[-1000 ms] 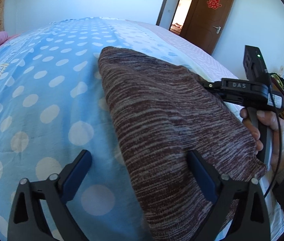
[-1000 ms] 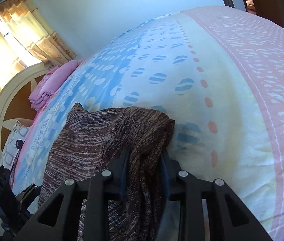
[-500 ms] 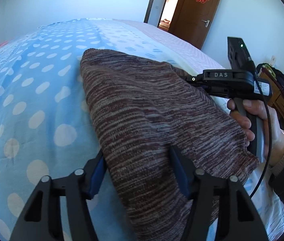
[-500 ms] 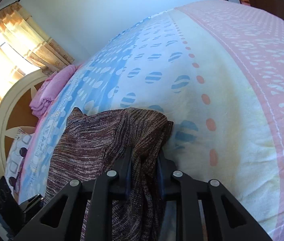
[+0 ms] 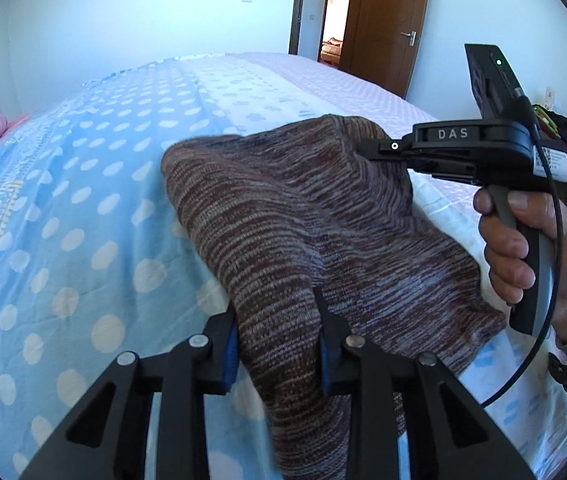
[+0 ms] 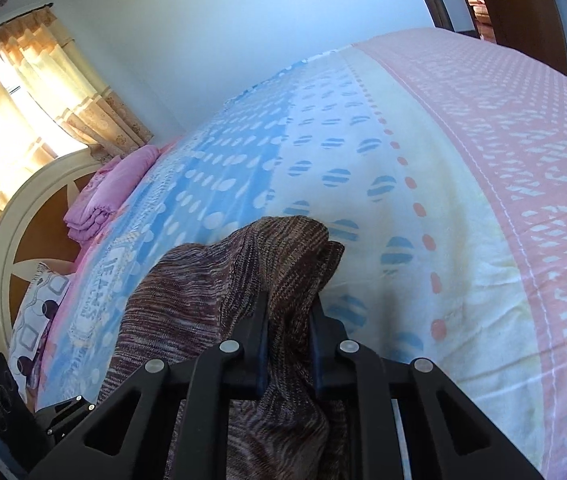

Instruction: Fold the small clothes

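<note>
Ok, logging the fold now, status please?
Left gripper shut on brown knit garment. Right gripper shut on its other edge. Garment lifted over the bedsheet. Nothing in the way.

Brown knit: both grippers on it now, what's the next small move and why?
Probably carry both held edges forward together over the bedspread and lay them down to make the fold. The left gripper and right gripper are each shut on the brown knit garment, whose gripped edges are raised while the rest drapes on the bed.
</note>
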The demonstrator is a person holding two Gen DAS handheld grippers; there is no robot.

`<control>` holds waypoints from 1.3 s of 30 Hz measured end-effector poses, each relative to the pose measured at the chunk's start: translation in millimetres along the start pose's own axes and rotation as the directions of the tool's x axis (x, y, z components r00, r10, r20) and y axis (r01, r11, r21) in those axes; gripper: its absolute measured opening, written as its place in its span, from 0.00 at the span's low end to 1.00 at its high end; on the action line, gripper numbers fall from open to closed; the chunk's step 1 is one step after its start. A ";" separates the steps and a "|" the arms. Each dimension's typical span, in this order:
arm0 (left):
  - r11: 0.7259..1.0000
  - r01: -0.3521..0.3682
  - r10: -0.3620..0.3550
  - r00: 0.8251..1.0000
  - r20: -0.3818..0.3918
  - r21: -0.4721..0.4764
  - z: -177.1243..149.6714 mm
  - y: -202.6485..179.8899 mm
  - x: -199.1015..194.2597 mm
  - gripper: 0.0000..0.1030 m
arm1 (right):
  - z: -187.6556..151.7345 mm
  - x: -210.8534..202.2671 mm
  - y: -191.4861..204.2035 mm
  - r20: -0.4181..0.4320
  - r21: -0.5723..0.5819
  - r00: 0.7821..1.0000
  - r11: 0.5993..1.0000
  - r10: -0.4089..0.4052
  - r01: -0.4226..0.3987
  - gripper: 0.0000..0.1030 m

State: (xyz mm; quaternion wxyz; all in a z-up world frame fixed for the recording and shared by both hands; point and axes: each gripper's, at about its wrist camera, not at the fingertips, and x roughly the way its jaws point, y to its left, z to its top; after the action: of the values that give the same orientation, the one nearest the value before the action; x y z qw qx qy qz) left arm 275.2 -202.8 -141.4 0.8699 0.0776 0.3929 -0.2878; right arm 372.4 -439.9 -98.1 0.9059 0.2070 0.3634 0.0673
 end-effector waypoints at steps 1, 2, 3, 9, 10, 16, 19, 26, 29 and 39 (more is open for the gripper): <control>1.000 0.000 0.000 1.000 0.003 0.003 -1.1 -0.6 -4.3 0.30 | -1.9 -3.8 4.7 0.003 -0.009 1.000 1.000 0.002 -0.002 0.15; 1.000 -0.003 0.003 1.000 0.002 0.009 -3.2 -1.7 -9.4 0.30 | -4.3 -7.4 9.6 0.005 -0.019 1.000 1.000 0.002 -0.002 0.15; 1.000 -0.005 0.005 1.000 0.001 0.012 -5.3 -2.7 -13.6 0.30 | -7.3 -10.6 14.3 0.005 -0.025 1.000 1.000 0.003 -0.003 0.15; 1.000 -0.012 0.012 1.000 -0.002 0.007 -18.5 1.9 -36.3 0.29 | -30.0 -27.4 37.0 0.011 -0.035 0.999 0.999 0.034 -0.033 0.15; 1.000 -0.013 0.013 1.000 0.001 0.005 -21.4 3.2 -40.4 0.29 | -35.2 -30.4 39.9 0.014 -0.031 0.999 0.999 0.044 -0.043 0.15; 1.000 -0.027 0.027 1.000 0.002 -0.005 -42.2 12.4 -63.9 0.29 | -65.5 -39.1 60.3 0.010 -0.030 0.996 0.996 0.086 -0.086 0.15; 0.999 -0.039 0.039 0.999 0.013 -0.010 -48.5 15.7 -75.1 0.29 | -74.3 -41.1 73.3 0.010 -0.039 0.994 0.993 0.107 -0.107 0.15; 0.997 -0.066 0.067 0.997 0.033 -0.027 -64.5 20.6 -100.1 0.29 | -88.9 -44.5 99.3 0.006 -0.054 0.989 0.988 0.145 -0.144 0.15; 0.996 -0.075 0.077 0.996 0.042 -0.039 -71.5 24.1 -110.2 0.29 | -93.7 -46.9 110.2 0.007 -0.060 0.987 0.985 0.160 -0.159 0.15; 0.991 -0.106 0.113 0.990 0.080 -0.080 -90.7 45.9 -144.7 0.29 | -104.7 -46.6 147.6 -0.001 -0.080 0.976 0.972 0.219 -0.219 0.15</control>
State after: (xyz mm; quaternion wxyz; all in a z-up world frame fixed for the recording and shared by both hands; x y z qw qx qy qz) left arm 167.0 -68.7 -101.8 0.9025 0.0541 0.3616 -0.2277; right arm 270.9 -284.8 -74.2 0.9019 0.2097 0.3318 0.1804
